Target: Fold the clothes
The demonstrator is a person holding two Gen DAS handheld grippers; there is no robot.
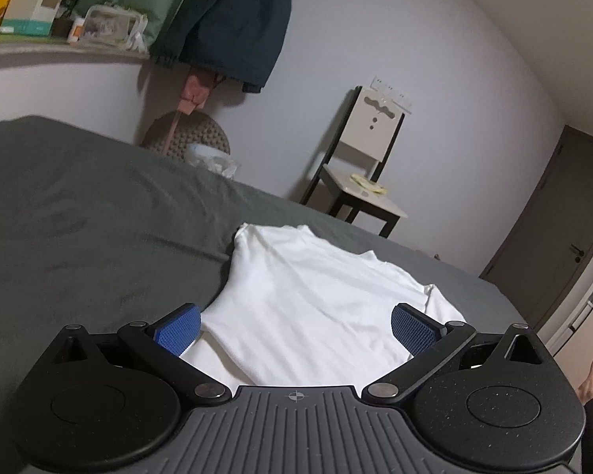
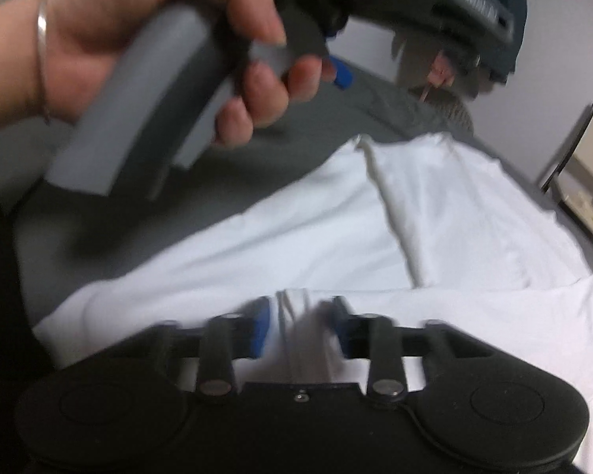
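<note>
Tongs (image 1: pixel 295 326) over white shirt (image 1: pixel 308 296), grey bed (image 1: pixel 79 217)

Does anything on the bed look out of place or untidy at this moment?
Nothing looks damaged or spilled. The white shirt lies on the grey bed, partly folded, with a raised pleat between the right gripper fingers. The left gripper is open above it.

Black tongs (image 1: pixel 295 326), blue pads (image 1: pixel 178 330); perhaps a silver bangle (image 2: pixel 42 51).
</note>
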